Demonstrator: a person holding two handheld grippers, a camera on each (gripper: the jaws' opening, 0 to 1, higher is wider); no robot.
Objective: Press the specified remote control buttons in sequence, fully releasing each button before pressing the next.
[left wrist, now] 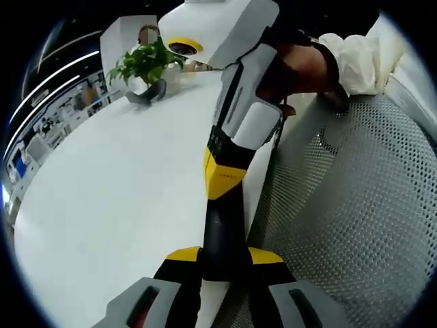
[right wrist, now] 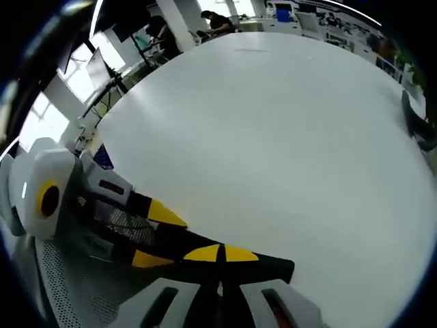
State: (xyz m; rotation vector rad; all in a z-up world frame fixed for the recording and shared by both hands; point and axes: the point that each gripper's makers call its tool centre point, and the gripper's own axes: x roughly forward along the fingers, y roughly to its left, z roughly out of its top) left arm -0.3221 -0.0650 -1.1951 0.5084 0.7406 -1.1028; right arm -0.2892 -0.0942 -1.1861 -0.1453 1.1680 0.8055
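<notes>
- The left claw (left wrist: 224,256) is rising from the bottom of the left gripper view with its grey jaws spread apart, yellow tips on either side of a dark bar.
- That dark bar is running up into a yellow-and-black block and a white body. It seems to be the right claw (left wrist: 222,232) with its jaws pressed together, though the overlap is making this hard to confirm.
- To the left, the white table (left wrist: 102,205) is stretching away, and a potted plant (left wrist: 147,65) is standing near its far edge.
- To the right, a hand (left wrist: 300,68) in a pale sleeve (left wrist: 355,58) is gripping the white body, above a grey perforated mesh surface (left wrist: 355,225).
- In the right gripper view, the left claw (right wrist: 156,236) is coming in from the left with its yellow jaws held apart and mesh (right wrist: 61,287) showing between and below them.
- At bottom centre, the right claw (right wrist: 220,254) is sitting clenched, its yellow tips meeting with nothing between them.
- The table (right wrist: 273,137) is spreading wide above; people (right wrist: 218,20) are working at desks beyond it.
- A dark pot (right wrist: 416,126) is sitting at the far right edge.
</notes>
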